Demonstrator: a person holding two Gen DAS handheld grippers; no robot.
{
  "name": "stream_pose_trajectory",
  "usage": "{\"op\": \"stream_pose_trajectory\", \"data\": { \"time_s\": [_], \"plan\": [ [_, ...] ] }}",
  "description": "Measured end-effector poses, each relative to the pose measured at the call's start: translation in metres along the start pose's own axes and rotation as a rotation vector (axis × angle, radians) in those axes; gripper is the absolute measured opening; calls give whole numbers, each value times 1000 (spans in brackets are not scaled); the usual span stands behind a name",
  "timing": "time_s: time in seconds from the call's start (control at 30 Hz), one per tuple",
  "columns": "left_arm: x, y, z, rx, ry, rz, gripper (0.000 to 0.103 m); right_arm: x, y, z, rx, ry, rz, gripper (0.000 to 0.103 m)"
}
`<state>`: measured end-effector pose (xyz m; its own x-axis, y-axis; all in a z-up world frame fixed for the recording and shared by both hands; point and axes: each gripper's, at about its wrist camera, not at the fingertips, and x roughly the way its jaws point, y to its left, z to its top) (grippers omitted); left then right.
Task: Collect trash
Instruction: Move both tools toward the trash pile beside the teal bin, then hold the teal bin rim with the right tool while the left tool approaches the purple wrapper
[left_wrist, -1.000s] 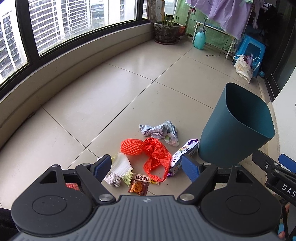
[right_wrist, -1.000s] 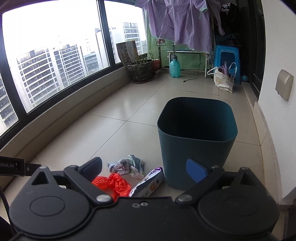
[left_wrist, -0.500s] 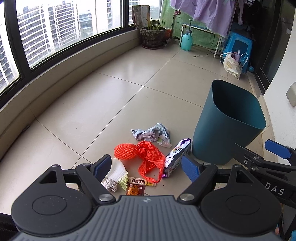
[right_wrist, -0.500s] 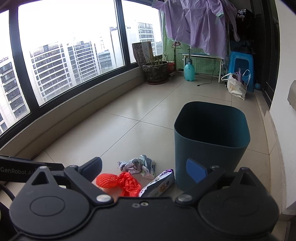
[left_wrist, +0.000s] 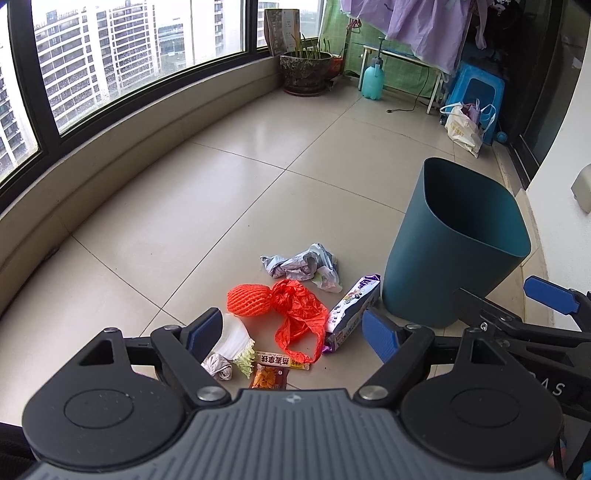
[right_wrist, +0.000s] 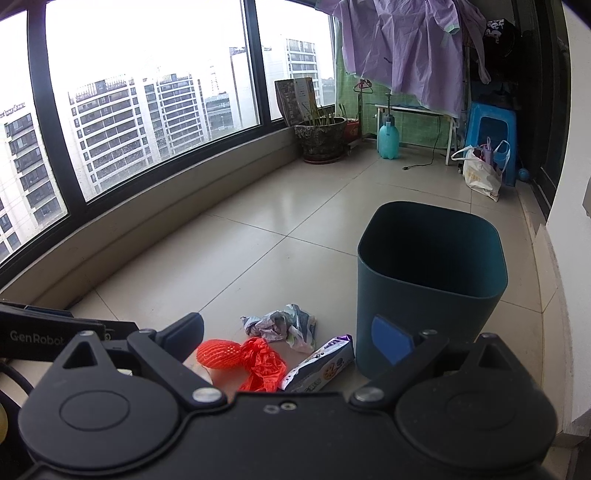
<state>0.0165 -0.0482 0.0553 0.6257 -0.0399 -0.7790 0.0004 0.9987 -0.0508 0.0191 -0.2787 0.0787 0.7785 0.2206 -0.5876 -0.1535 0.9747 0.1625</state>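
A pile of trash lies on the tiled floor: an orange foam net (left_wrist: 248, 300) (right_wrist: 218, 353), a red plastic bag (left_wrist: 299, 314) (right_wrist: 263, 363), a crumpled grey wrapper (left_wrist: 301, 264) (right_wrist: 282, 325), a purple snack box (left_wrist: 351, 312) (right_wrist: 317, 369), white foam netting (left_wrist: 232, 338), a tissue ball (left_wrist: 218, 365) and small snack packets (left_wrist: 273, 367). A dark teal bin (left_wrist: 454, 243) (right_wrist: 428, 280) stands upright to the right of the pile. My left gripper (left_wrist: 293, 334) is open and empty above the pile. My right gripper (right_wrist: 291, 338) is open and empty, beside the left one.
A curved window wall (left_wrist: 110, 129) runs along the left. At the far end are a potted plant (left_wrist: 304, 70), a spray bottle (left_wrist: 373, 79), a blue stool (left_wrist: 476, 92), a shopping bag (left_wrist: 463, 127) and hanging clothes (right_wrist: 402, 48). A white wall (right_wrist: 569, 258) is on the right.
Both grippers have risen and tilted up, so more of the balcony's far end shows. The trash and bin have not moved. Both jaws stay open.
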Motion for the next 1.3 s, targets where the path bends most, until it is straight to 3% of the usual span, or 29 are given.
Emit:
{"op": "stream_pose_trajectory", "data": {
  "time_s": [0.17,0.5,0.67,0.87,1.0,1.2,1.3],
  "plan": [
    [2,-3,5,6,5,46,83,11,1,6,-10,70,23,96],
    [9,-3,21,-27,61,55,83,37,-5,41,-123,240,85,96],
    [18,-7,36,-24,67,69,83,48,-13,58,-163,266,90,96],
    [46,-17,59,-5,74,56,83,65,-58,96,-143,202,-10,96],
    [76,-27,71,6,112,29,83,78,-106,120,-114,186,-130,97],
    [111,-49,82,68,121,33,83,119,-182,116,-60,263,-371,97],
    [125,-55,83,68,132,17,83,138,-215,108,17,292,-426,96]
  ]
}}
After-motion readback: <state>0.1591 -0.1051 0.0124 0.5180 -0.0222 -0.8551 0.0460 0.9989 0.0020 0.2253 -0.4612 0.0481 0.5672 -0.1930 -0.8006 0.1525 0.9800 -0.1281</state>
